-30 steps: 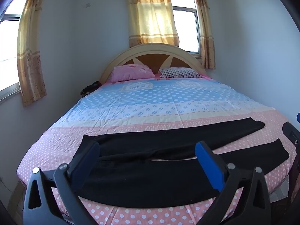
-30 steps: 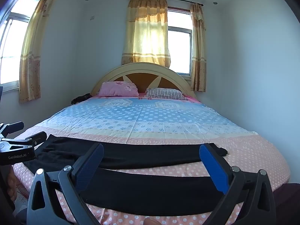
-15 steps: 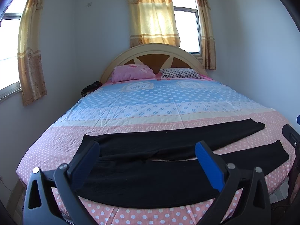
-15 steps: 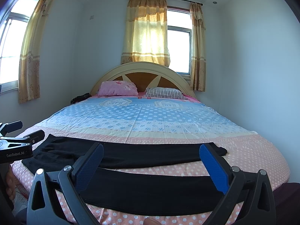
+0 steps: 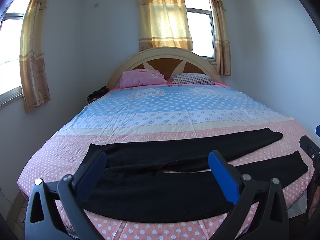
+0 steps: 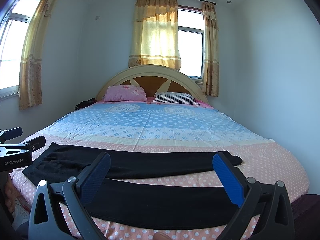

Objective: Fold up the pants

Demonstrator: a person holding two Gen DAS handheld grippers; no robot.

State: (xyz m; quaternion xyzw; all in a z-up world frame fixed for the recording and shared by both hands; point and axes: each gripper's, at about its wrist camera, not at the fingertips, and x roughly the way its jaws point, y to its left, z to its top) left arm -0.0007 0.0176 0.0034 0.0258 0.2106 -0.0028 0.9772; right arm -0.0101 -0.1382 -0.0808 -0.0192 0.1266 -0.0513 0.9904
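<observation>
The left gripper (image 5: 156,172) hangs with its blue-padded jaws spread wide and empty above the waist end of the black fabric pants (image 5: 160,196). The right gripper (image 6: 160,172) is equally wide and empty over the two legs. The pants lie flat, legs apart, along the foot edge of the bed with the pink dotted sheet (image 6: 270,170). The blue stretch toward the pink pillow (image 6: 126,93) and striped pillow (image 6: 176,98) lies open.
</observation>
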